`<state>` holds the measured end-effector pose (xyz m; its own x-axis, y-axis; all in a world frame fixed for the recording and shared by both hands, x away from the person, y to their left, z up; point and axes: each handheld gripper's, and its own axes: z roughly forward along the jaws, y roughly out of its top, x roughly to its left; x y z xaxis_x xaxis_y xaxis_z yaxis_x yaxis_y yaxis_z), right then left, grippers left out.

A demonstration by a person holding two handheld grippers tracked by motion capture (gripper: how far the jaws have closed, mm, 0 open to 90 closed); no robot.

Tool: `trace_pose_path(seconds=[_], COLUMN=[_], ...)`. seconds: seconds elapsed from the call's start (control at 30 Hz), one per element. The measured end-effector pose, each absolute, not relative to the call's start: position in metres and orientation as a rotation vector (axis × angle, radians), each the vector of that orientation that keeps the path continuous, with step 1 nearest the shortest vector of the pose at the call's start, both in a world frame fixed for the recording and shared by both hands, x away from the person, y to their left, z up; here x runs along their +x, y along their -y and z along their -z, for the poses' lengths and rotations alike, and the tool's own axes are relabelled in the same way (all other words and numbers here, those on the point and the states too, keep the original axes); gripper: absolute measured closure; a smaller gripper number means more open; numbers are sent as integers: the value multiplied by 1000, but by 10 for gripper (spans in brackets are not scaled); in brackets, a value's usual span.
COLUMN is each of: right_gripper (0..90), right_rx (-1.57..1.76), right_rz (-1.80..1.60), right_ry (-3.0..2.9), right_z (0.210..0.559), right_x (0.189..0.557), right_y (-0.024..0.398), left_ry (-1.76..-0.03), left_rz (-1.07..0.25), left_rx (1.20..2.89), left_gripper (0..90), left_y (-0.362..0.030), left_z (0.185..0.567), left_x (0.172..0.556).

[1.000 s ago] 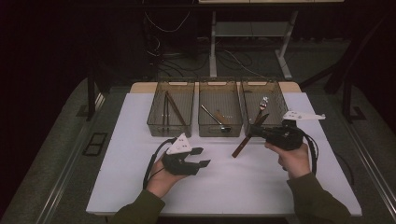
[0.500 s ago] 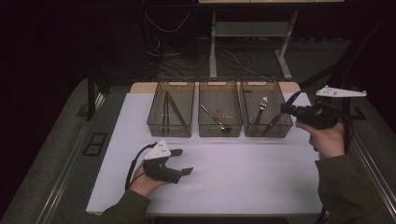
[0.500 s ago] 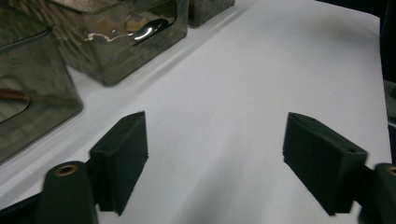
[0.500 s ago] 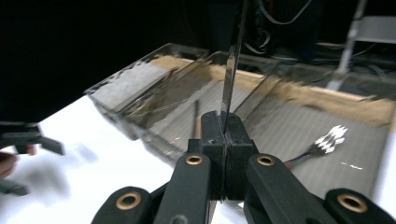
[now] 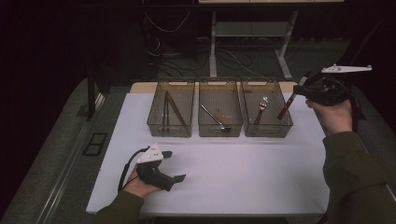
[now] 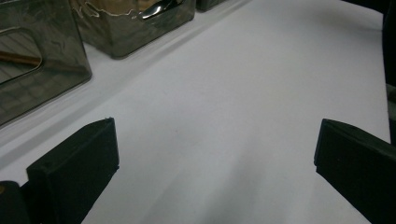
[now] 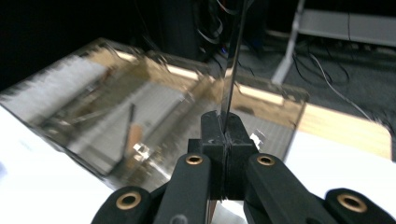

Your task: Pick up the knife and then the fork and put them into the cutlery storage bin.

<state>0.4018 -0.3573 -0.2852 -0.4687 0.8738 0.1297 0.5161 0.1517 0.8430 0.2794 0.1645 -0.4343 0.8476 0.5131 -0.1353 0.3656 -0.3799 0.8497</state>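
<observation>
Knife (image 5: 285,107), dark-handled and slanting, hangs from the right tool (image 5: 299,92) above the right end of the right bin (image 5: 266,126), close to the far right corner of the surface (image 5: 243,172). In the right gripper view that tool's (image 7: 225,135) jaws are pressed together on the knife's thin blade (image 7: 233,60), which rises straight up between them, with the bin (image 7: 154,112) blurred below.

Nearest, by the near left corner of the surface, the left tool (image 5: 173,165) sits low over the white top in the person's left hand (image 5: 140,184). Its jaws have just been opening and stand wide apart with nothing between them; in the left gripper view bare surface (image 6: 224,121) shows between the two black pads.

Farther off, three clear bins stand side by side along the far edge. The left bin (image 5: 170,128) holds long thin sticks, the middle bin (image 5: 219,128) a metal utensil (image 5: 214,116), and the right bin a spoon (image 5: 261,108).
</observation>
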Motion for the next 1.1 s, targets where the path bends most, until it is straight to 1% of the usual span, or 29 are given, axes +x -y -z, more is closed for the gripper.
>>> trace_pose_path(seconds=[0.23,0.63,0.9,1.1], right_gripper=[895,894,893,885], right_rx=[1396,1397,1380,1368], right_rz=[-1095,-898,-921,-916], right_ry=[-2119,-2269,-2251,-2246], right_z=[306,331,341,359], right_x=[418,436,451,468], right_y=[355,339,328,314], left_ry=[-647,-633,-627,-624], left_rz=[-180,-162,-151,-146], left_rx=[2006,2022,2024,2021], left_gripper=[0,0,0,0], left_y=[-165,-164,-163,-163], left_z=[434,435,435,436], left_x=[279,279,279,280])
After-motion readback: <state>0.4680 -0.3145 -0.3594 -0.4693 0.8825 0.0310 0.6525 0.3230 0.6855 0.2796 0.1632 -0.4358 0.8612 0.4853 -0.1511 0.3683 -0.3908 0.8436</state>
